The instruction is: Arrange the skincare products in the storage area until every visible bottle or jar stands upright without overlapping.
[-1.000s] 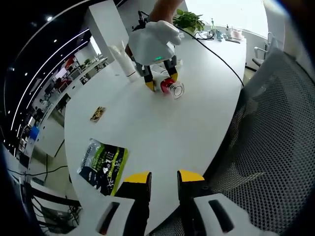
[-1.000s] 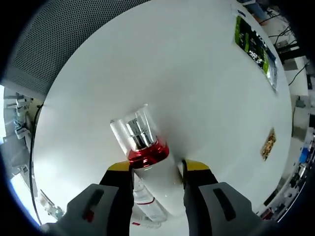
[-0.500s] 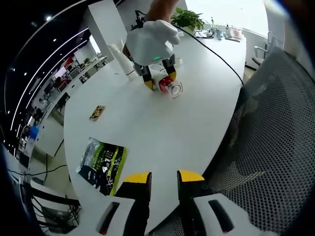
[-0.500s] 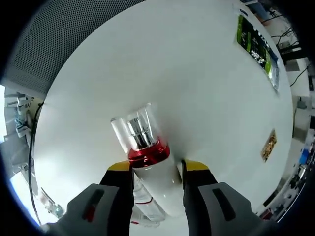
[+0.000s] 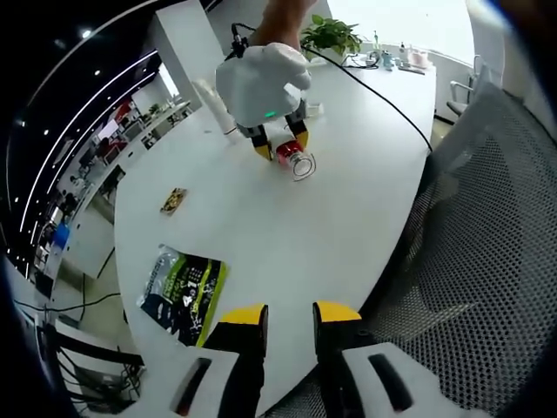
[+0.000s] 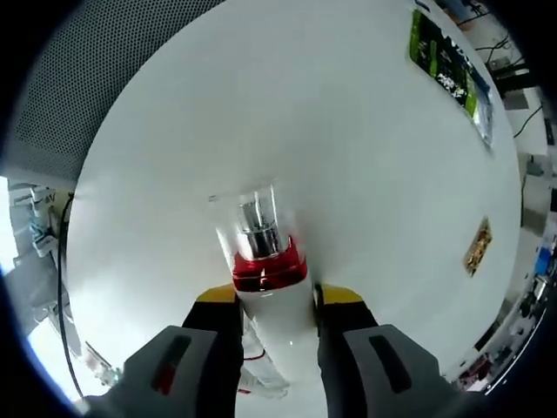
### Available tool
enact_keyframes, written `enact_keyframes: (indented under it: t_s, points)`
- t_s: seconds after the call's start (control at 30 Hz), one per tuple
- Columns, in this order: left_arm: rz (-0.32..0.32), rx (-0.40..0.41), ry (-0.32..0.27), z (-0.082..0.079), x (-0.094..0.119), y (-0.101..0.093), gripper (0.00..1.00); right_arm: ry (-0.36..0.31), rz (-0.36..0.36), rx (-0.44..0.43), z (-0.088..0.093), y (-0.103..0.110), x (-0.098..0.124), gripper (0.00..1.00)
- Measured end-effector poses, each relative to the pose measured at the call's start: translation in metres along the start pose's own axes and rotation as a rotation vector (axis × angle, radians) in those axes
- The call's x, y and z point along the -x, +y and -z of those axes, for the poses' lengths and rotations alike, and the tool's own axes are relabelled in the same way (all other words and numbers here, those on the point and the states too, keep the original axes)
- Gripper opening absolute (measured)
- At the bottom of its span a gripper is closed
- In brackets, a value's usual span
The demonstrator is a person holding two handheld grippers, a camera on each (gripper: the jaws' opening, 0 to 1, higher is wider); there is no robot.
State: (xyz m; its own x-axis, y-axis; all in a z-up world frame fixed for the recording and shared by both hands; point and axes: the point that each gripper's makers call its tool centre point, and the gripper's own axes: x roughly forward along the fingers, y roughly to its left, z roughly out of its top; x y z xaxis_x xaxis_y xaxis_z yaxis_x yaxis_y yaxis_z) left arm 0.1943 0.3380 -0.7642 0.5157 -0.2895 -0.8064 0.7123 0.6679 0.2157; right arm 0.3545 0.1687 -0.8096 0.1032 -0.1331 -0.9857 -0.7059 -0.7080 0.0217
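A white bottle (image 6: pixel 277 324) with a red collar and a clear cap lies low over the white table (image 6: pixel 365 148), cap pointing away from me. My right gripper (image 6: pixel 277 296) is shut on its body just behind the collar. A second white bottle (image 6: pixel 254 376) with red print lies under the jaws, partly hidden. In the left gripper view the same bottle (image 5: pixel 294 158) sticks out of the right gripper (image 5: pixel 278 144), which a white-gloved hand (image 5: pixel 261 78) holds far across the table (image 5: pixel 287 226). My left gripper (image 5: pixel 290 315) hovers open at the near table edge, holding nothing.
A green packet (image 5: pixel 183 292) (image 6: pixel 448 74) and a small gold packet (image 5: pixel 172 201) (image 6: pixel 477 246) lie on the table. A white tube (image 5: pixel 218 104) stands beyond the gloved hand. A grey mesh chair (image 5: pixel 487 261) (image 6: pixel 104 70) stands along the table edge. A plant (image 5: pixel 335 35) and a black cable sit at the far end.
The right jaws have closed tighter on the white bottle. The bottle has swung into line with them and shifted slightly away across the table. The left gripper has stayed put.
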Motion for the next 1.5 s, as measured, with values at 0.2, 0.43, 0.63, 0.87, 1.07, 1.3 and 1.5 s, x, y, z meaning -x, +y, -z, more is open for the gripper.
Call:
enact_keyframes:
  t_s: [0.2, 0.43, 0.63, 0.87, 1.07, 1.3, 1.5]
  points:
    - [-0.004, 0.005, -0.002, 0.000, 0.001, 0.001, 0.21, -0.067, -0.015, -0.133, -0.004, -0.008, 0.002, 0.26]
    - [-0.008, 0.011, -0.004, -0.001, 0.002, 0.002, 0.21, -0.146, -0.037, -0.275, -0.015, -0.013, 0.010, 0.25]
    - [-0.011, 0.010, -0.006, -0.001, 0.001, 0.003, 0.21, -0.237, 0.013, -0.385, -0.024, -0.032, 0.025, 0.25]
    - [-0.007, 0.007, -0.005, -0.001, 0.001, 0.002, 0.21, -0.367, 0.072, -0.525, -0.036, -0.051, 0.044, 0.25]
    - [-0.006, 0.004, -0.005, -0.001, 0.001, 0.002, 0.21, -0.456, 0.122, -0.628, -0.039, -0.059, 0.062, 0.25]
    - [-0.006, 0.005, -0.009, -0.001, 0.002, 0.002, 0.21, -0.512, 0.175, -0.689, -0.038, -0.065, 0.079, 0.25]
    - [-0.007, 0.007, -0.008, -0.001, 0.002, 0.002, 0.21, -0.627, 0.226, -0.790, -0.049, -0.076, 0.100, 0.25]
